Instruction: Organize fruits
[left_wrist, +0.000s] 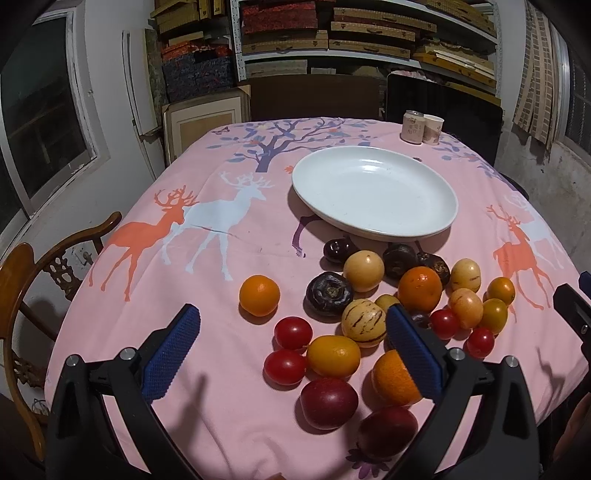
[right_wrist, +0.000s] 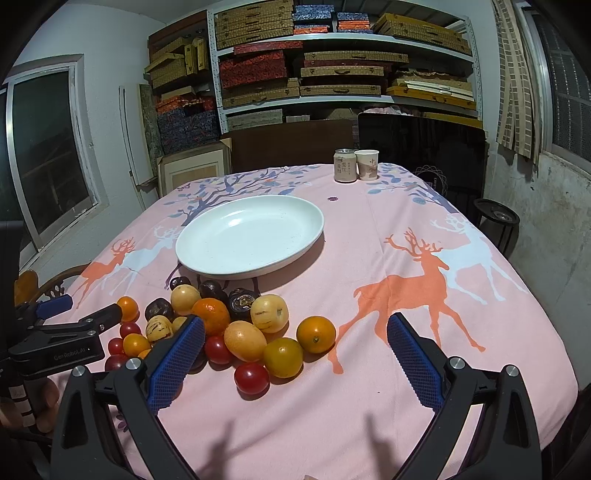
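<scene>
A heap of mixed fruit lies on the pink deer-print tablecloth (left_wrist: 221, 406) in front of an empty white oval plate (left_wrist: 375, 192) (right_wrist: 249, 236). Among it are oranges (left_wrist: 259, 295), red tomatoes (left_wrist: 293, 332), a yellow tomato (right_wrist: 283, 357), striped pale melons (left_wrist: 364, 328), dark mangosteens (left_wrist: 328, 294) and red plums (left_wrist: 328, 402). My left gripper (left_wrist: 293, 328) hovers open over the near fruit, nothing pressed between its blue pads. My right gripper (right_wrist: 295, 341) stands open to the right of the heap, above the cloth. The left gripper (right_wrist: 79, 314) also shows at the left edge of the right wrist view.
A drink can (right_wrist: 345, 165) and a paper cup (right_wrist: 366, 164) stand at the table's far edge. A wooden chair (left_wrist: 22, 288) sits at the left side. Dark chair backs (right_wrist: 421, 147) and shelves of boxes (right_wrist: 332, 66) are behind the table. A window (left_wrist: 40, 122) is on the left wall.
</scene>
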